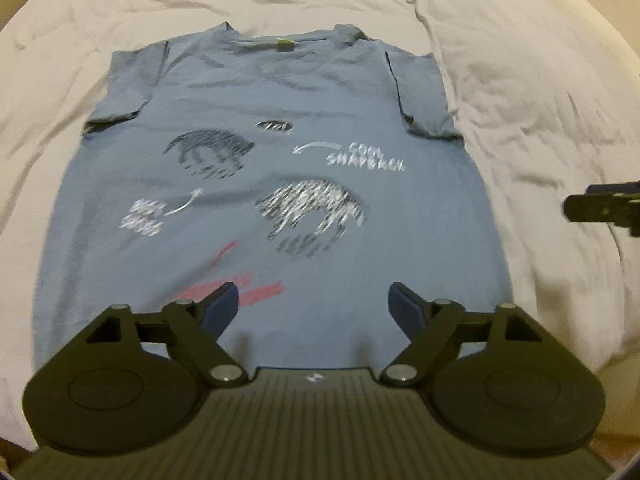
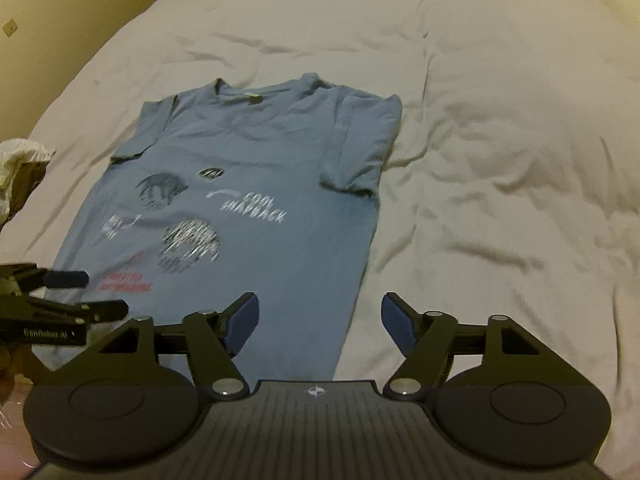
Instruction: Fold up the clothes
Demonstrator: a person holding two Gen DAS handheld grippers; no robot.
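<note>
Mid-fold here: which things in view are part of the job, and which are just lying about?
Part of the job:
blue T-shirt, spread flat, print up
left gripper, open
right gripper, open
white bedsheet, the work surface

Just lying about:
crumpled plastic bag at the bed's left edge

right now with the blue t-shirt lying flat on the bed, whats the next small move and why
Probably lower both claws to the near hem and pinch it. The blue t-shirt lies spread print-up on the white bedsheet, sleeves already tucked in, with no lengthwise fold yet. The left claw and right claw both hang open above the hem end, holding nothing.
</note>
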